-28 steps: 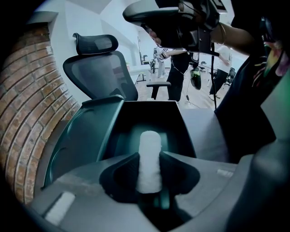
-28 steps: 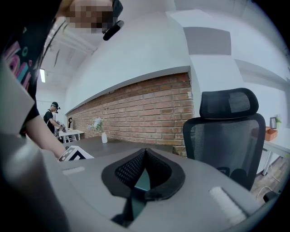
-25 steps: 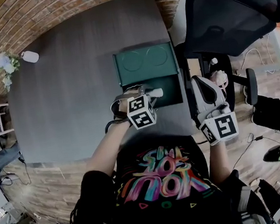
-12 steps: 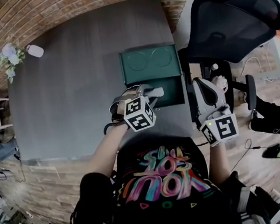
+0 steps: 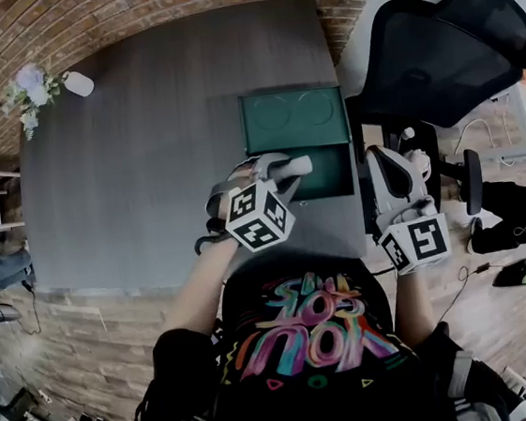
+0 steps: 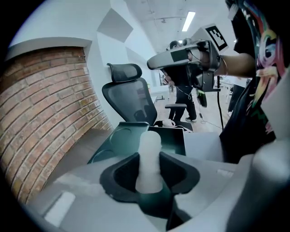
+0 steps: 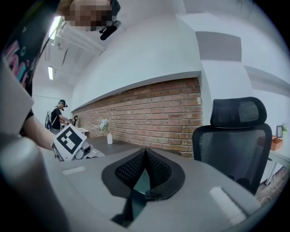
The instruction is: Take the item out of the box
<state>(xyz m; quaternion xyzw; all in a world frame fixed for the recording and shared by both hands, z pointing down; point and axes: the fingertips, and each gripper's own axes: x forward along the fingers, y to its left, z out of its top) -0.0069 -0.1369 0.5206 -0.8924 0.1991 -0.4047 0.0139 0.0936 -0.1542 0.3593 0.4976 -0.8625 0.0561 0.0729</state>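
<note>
- Item [image 6: 148, 158]: one, white, rod-like. It is clamped between the jaws of the left gripper [image 5: 282, 170] and sticks out past their tips, over the near left edge of the box [image 5: 295, 116].
- Step, as judged: lift-out. It is done well with a firm clamp, a straight rise clear of the box wall, then a move left over bare table [image 5: 143, 152].
- Right gripper [image 7: 144, 170]: one, jaws together on nothing, right of the box.
- Box: one, green, open, its lid lying on the far side.
- Chair [image 5: 434, 53]: one, far right.
</note>
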